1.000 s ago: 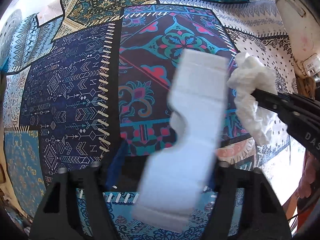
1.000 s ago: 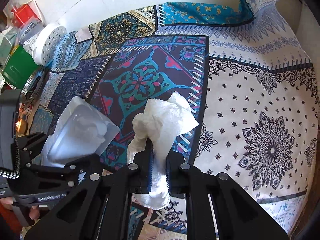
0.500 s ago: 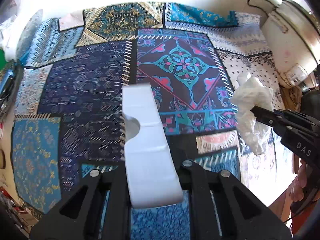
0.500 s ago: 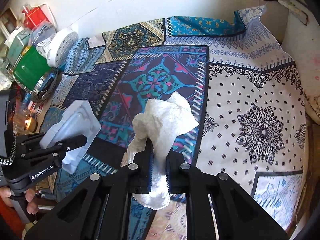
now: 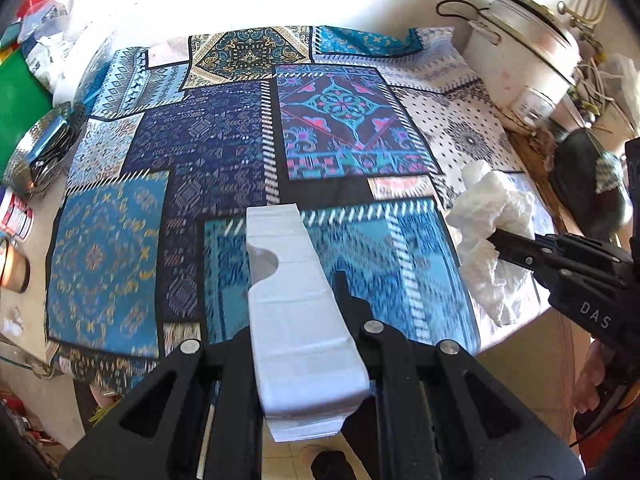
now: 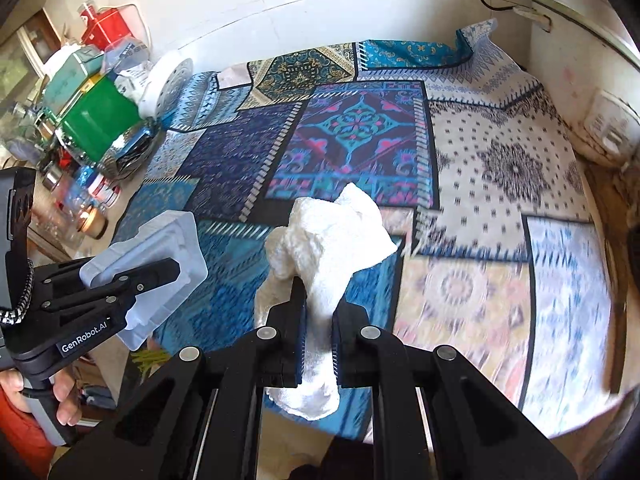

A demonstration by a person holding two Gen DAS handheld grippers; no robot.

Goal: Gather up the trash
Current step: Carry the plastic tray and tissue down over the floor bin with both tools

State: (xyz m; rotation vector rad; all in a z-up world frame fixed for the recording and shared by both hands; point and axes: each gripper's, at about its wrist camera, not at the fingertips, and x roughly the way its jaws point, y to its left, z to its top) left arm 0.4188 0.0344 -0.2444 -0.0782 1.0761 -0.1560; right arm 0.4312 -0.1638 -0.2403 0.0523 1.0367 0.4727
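Trash is being carried off: left gripper (image 5: 304,320) clamping moulded white plastic tray (image 5: 296,312), right gripper (image 6: 318,320) clamping crumpled white paper towel (image 6: 324,248) (next, a bin, none visible).

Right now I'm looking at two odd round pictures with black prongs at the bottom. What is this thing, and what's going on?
A person holds a hand-held gripper in each hand; a wide-angle camera on each looks along its two black fingers. The left one's view shows the left hand-held gripper shut on a molded white plastic tray. The right one's view shows the right hand-held gripper shut on a crumpled white paper towel. Below is a table under a patchwork cloth, with a white rice cooker at its edge.
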